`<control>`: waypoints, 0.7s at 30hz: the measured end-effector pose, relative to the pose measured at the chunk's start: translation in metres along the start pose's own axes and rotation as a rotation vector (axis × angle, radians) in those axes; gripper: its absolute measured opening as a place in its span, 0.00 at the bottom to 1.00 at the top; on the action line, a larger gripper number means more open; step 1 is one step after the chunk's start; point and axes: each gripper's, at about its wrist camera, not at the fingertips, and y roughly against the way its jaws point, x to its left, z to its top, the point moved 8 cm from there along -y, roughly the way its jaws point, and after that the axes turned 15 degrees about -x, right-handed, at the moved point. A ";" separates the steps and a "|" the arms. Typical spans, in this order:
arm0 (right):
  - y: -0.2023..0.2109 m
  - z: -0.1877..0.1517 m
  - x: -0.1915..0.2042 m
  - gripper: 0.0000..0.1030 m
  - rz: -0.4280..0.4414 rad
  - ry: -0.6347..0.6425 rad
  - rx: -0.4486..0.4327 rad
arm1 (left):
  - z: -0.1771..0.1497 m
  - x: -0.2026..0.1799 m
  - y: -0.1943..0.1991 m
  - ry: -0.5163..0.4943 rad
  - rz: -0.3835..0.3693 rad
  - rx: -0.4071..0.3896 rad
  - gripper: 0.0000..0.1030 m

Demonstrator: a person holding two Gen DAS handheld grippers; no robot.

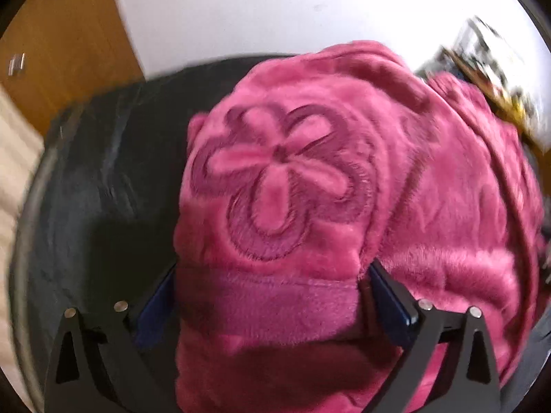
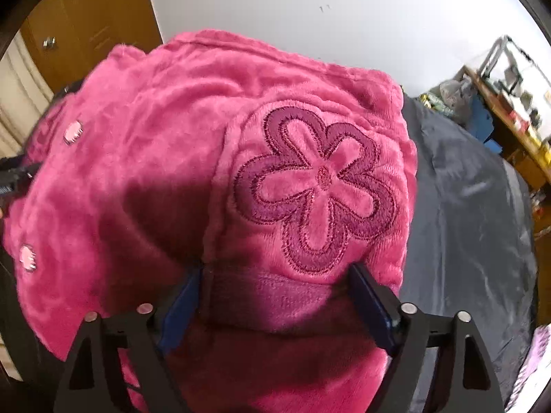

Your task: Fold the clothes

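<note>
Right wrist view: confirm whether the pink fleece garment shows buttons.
Yes, two pale pink buttons sit along the left part of the pink fleece garment.

A plush pink garment (image 2: 144, 158) lay bunched over a dark sheet (image 2: 475, 206), its embroidered flower pockets (image 1: 282, 179) uppermost; two pale, possibly snap, buttons (image 2: 72, 132) showed.

Pink fleece garment (image 2: 172, 137) on dark sheet (image 2: 465, 206)
</note>
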 end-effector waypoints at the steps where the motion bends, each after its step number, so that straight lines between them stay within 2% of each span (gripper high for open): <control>1: 0.000 0.000 0.000 0.89 -0.004 0.003 0.001 | 0.000 0.001 0.003 0.029 -0.003 0.008 0.98; 6: 0.024 0.009 0.002 0.89 -0.015 -0.026 -0.035 | 0.002 -0.014 0.036 -0.047 -0.012 -0.029 0.97; 8: 0.041 0.007 0.005 0.89 -0.006 -0.034 -0.068 | -0.001 -0.024 0.050 -0.077 -0.035 -0.048 0.97; 11: 0.052 -0.008 0.004 0.89 -0.003 -0.068 -0.069 | -0.012 -0.037 0.058 -0.125 -0.054 -0.051 0.97; 15: 0.043 -0.036 -0.003 0.89 -0.002 -0.092 -0.017 | -0.034 -0.040 0.040 -0.163 -0.033 -0.001 0.97; 17: 0.033 -0.048 -0.004 0.90 -0.010 -0.085 0.021 | -0.035 -0.039 0.026 -0.159 -0.023 0.019 0.97; 21: 0.026 -0.055 -0.007 0.96 -0.012 -0.082 0.026 | -0.032 -0.041 0.018 -0.174 -0.001 0.043 0.99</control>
